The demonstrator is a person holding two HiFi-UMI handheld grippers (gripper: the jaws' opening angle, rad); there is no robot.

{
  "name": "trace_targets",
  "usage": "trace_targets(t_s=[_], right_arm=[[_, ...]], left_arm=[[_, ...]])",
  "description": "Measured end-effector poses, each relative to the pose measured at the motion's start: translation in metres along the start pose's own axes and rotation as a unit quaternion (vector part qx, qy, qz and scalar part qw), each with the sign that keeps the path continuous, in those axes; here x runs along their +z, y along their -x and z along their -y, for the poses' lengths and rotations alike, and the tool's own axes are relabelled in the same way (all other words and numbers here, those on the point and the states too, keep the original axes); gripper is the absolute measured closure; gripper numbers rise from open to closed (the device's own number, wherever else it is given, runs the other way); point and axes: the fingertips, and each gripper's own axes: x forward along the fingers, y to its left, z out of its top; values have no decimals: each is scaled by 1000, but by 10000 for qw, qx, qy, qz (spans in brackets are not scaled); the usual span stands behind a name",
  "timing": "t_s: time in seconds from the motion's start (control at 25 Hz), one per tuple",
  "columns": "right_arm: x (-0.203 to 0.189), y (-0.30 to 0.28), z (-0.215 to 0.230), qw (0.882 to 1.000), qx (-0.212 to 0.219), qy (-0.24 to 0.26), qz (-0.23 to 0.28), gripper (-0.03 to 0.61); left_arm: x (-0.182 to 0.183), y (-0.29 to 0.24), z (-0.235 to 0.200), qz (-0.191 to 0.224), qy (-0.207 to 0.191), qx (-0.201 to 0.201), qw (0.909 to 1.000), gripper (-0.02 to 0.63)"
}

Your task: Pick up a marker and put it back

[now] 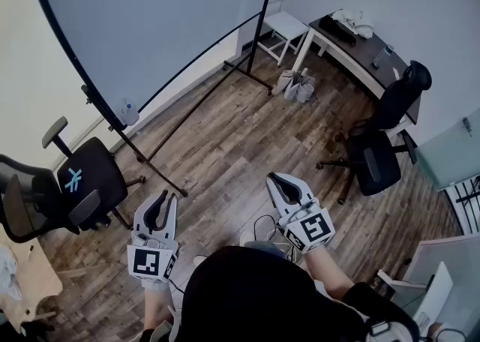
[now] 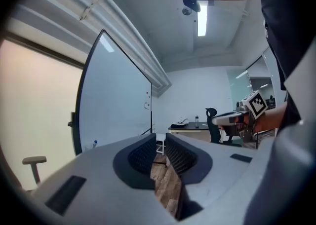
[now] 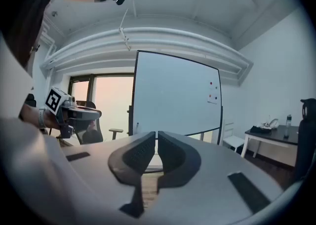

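I haven't started yet. Both claws hang low near me over the brown wood-plank floor [image 1: 225,145], well short of the large white whiteboard on its black wheeled stand [image 1: 150,25]. The left claw [image 1: 166,196] is barely parted and holds nothing. The right claw [image 1: 274,178] is pressed together, also empty. A small pale object with a blue tip [image 1: 129,113] sits at the board's lower edge. It may be the marker, but I can't tell. Reaching, lifting and replacing it all remain.

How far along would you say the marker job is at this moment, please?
Nothing looks done yet. The left gripper and right gripper hold nothing and hover short of the whiteboard. Left to do: reach what may be the marker on its ledge, lift it, put it back.
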Motion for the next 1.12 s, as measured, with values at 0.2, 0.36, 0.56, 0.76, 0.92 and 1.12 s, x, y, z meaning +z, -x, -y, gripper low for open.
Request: trace_targets(t_s=[0.2,0.36,0.56,0.76,0.92,1.12], right_arm=[[9,21,52,9999,-24,41,135,552],[2,34,85,9997,-80,-154,175,552],[-1,56,121,9976,-2,-518,457,551],[-14,75,162,9972,-62,-527,534,549],[-24,79,188,9962,-239,-662,513,549],[-33,59,214,9967,-255,-637,431,549]], left_arm=[[19,-44,31,64,129,55,9999,549],[22,-73,55,16,126,-40,9999,549],[21,-109,90,-109,10,-251,9996,549],[18,-149,126,-197,-177,-454,9986,568],[12,-176,138,-323,-140,-563,9978,574],[0,-212,132,-366,-114,-589,9975,574]])
